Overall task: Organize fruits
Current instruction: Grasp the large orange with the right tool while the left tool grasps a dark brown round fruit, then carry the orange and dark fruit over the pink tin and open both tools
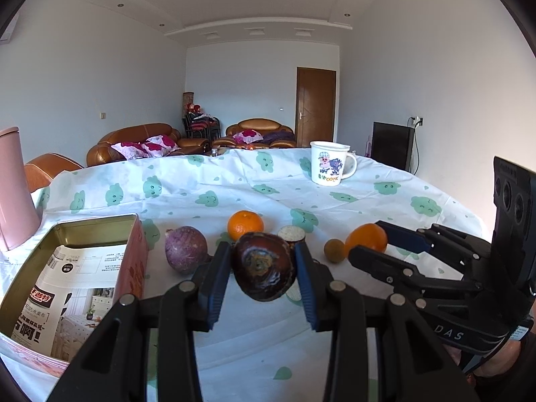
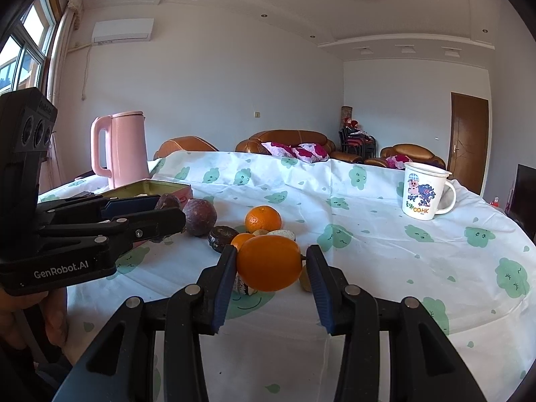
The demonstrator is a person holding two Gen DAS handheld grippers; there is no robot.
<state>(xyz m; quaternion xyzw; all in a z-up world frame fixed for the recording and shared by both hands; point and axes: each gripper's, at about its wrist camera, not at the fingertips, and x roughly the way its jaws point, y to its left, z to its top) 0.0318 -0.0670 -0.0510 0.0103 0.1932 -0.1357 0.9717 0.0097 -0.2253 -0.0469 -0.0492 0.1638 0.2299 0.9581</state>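
My left gripper (image 1: 263, 264) is shut on a dark brown fruit (image 1: 264, 266) and holds it above the cloth. My right gripper (image 2: 270, 263) is shut on an orange (image 2: 269, 263); it also shows in the left wrist view (image 1: 366, 239). On the table lie a purple passion fruit (image 1: 186, 249), a second orange (image 1: 245, 224), a small brown kiwi-like fruit (image 1: 334, 250) and a cut round piece (image 1: 290, 233). An open pink tin (image 1: 67, 231), lined with printed paper, stands at the left, beside my left gripper.
A white cartoon mug (image 1: 330, 163) stands at the far right of the table. A pink kettle (image 2: 122, 149) stands behind the tin. The cloud-patterned tablecloth (image 1: 234, 187) covers the round table. Sofas and a door are beyond.
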